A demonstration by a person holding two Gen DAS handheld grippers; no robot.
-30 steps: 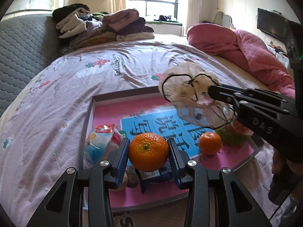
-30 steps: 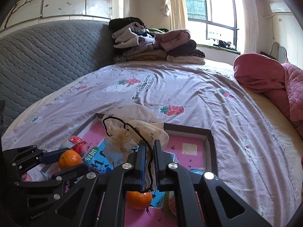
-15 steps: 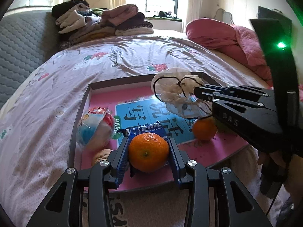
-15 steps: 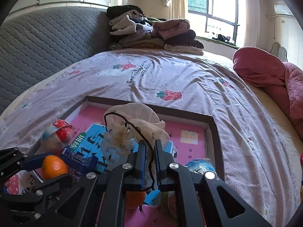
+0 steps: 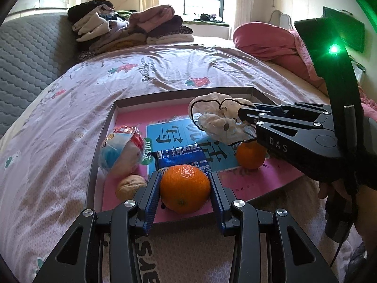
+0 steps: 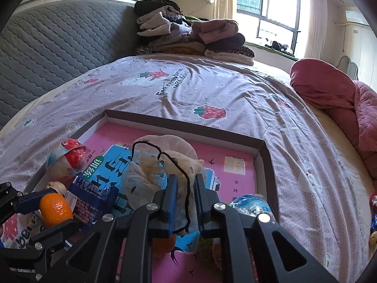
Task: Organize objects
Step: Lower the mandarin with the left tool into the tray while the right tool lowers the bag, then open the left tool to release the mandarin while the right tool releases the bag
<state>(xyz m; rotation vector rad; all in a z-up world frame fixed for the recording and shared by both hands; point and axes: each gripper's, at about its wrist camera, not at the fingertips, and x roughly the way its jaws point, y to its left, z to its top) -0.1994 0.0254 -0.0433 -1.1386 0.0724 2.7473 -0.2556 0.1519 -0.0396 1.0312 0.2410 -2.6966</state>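
Note:
My left gripper is shut on an orange just above the near edge of the pink-lined tray. The same orange shows at the lower left of the right wrist view. My right gripper is over the tray's middle and its jaws are opening. The thin fabric and black cord of a cream drawstring pouch still lie between them, but the pads no longer press on it. In the left wrist view the pouch bulges off the right gripper's tip. A second orange lies in the tray under that gripper.
The tray also holds a blue wrapper, a red and blue snack bag, a walnut and a crinkly blue packet. Folded clothes and a pink quilt lie at the bed's far end. The grey headboard is on the left.
The right gripper's jaws, closed tight on the pouch before, have parted. The pouch sits lower over the tray. The left gripper has kept its hold on the orange.

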